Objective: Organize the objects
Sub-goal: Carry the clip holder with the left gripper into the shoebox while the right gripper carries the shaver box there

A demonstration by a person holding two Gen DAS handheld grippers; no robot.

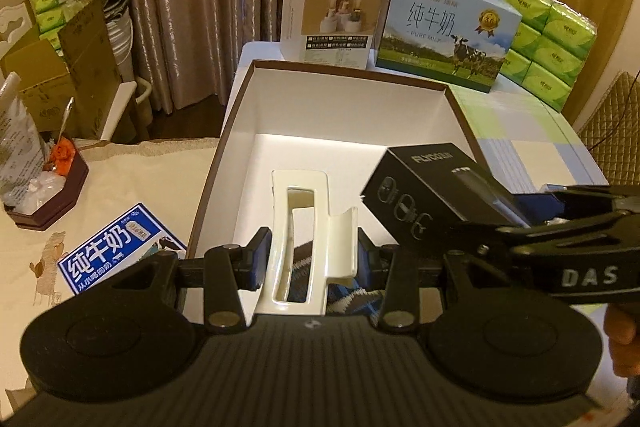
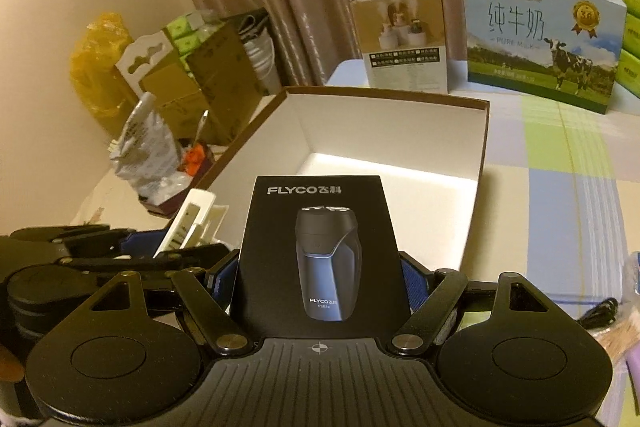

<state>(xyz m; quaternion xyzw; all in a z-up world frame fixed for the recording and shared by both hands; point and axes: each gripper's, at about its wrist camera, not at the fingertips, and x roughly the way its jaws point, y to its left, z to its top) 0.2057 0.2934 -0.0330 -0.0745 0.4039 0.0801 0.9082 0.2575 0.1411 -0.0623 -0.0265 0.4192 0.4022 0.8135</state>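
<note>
My left gripper [image 1: 310,259] is shut on a cream plastic holder [image 1: 304,223] and holds it over the near end of the open white box [image 1: 340,115] with a brown rim. My right gripper [image 2: 318,279] is shut on a black FLYCO shaver box [image 2: 316,259], held above the near edge of the same white box [image 2: 384,147]. In the left wrist view the shaver box [image 1: 424,195] and the right gripper show at the right, close beside the holder. The holder also shows in the right wrist view [image 2: 192,223]. A striped fabric item [image 1: 348,297] lies under the holder.
A small blue milk carton [image 1: 116,247] lies on the cloth at left. A brown tray of oddments [image 1: 48,187] stands further left. A white carton [image 1: 328,15], a milk case [image 1: 444,27] and green tissue packs [image 1: 548,39] stand behind the box. Cardboard boxes [image 1: 68,67] stand by the curtain.
</note>
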